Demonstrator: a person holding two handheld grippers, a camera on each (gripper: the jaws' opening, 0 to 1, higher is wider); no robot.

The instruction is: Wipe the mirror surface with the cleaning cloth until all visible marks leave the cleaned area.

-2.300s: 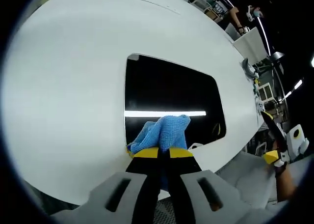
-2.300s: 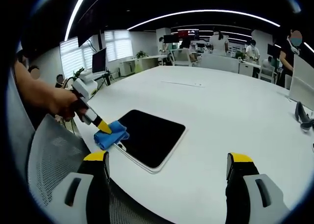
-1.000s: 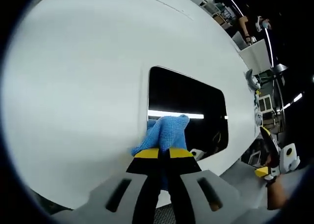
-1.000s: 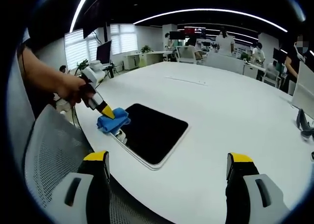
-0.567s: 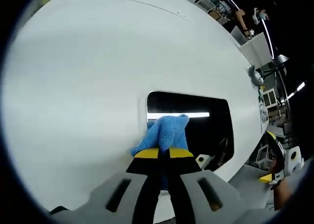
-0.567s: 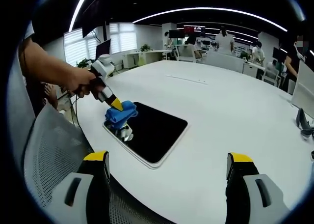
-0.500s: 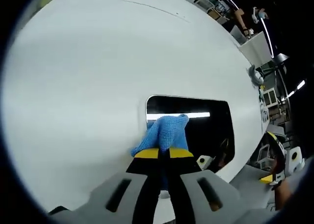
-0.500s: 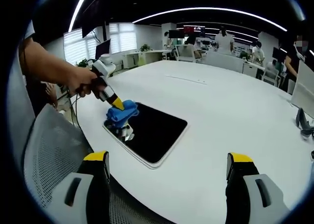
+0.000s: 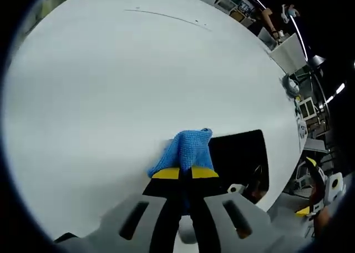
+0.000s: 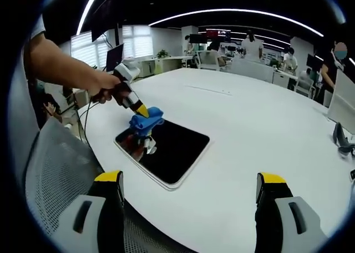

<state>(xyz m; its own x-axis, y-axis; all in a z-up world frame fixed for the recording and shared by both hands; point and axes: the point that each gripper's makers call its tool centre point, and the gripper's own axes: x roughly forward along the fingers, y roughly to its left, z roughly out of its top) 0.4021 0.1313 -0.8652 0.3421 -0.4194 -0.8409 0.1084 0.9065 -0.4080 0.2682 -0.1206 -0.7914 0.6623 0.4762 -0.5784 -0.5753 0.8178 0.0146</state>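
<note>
A blue cleaning cloth (image 9: 186, 151) is pinched in my left gripper (image 9: 185, 173), whose yellow-tipped jaws are shut on it. The cloth presses on the far left corner of a dark rectangular mirror (image 10: 169, 145) lying flat on the white table (image 10: 249, 131). In the right gripper view the cloth (image 10: 146, 120) and left gripper (image 10: 140, 111) sit at the mirror's far left edge, held by a person's hand (image 10: 102, 86). The mirror (image 9: 244, 153) reflects the gripper. My right gripper (image 10: 188, 189) is open, held back near the table's front edge, nothing between its jaws.
A mesh chair back (image 10: 55, 175) stands at the lower left beside the table. A dark object (image 10: 339, 132) sits at the table's right edge. People and desks (image 10: 249, 47) are in the office beyond. The wide white table stretches past the mirror.
The left gripper has carried the cloth from the mirror's near left corner across to its far left corner. The right gripper has stayed still and open.
</note>
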